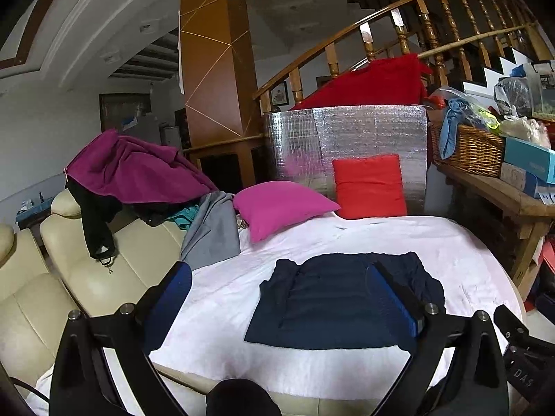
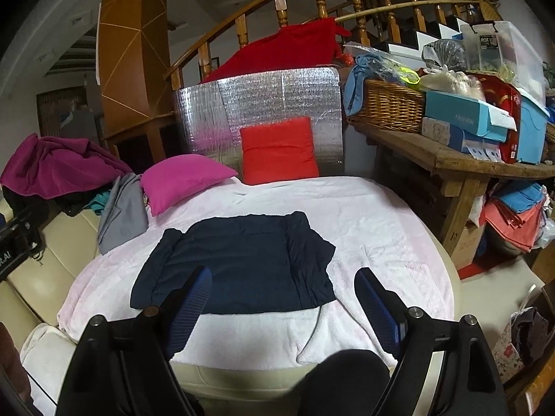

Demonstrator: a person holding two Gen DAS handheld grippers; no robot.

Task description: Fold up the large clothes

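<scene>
Two grippers, left (image 1: 277, 294) and right (image 2: 284, 294), hover with jaws apart, empty, above the partly folded shirt (image 2: 239, 263) on the blanket (image 2: 381, 228); next, probably, gripping its near hem.

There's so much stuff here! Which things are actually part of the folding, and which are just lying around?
Part of the job: navy garment on the white blanket; left gripper and right gripper, both open.

Lying about: pink pillow, red cushion, purple clothing pile, wicker basket.
</scene>
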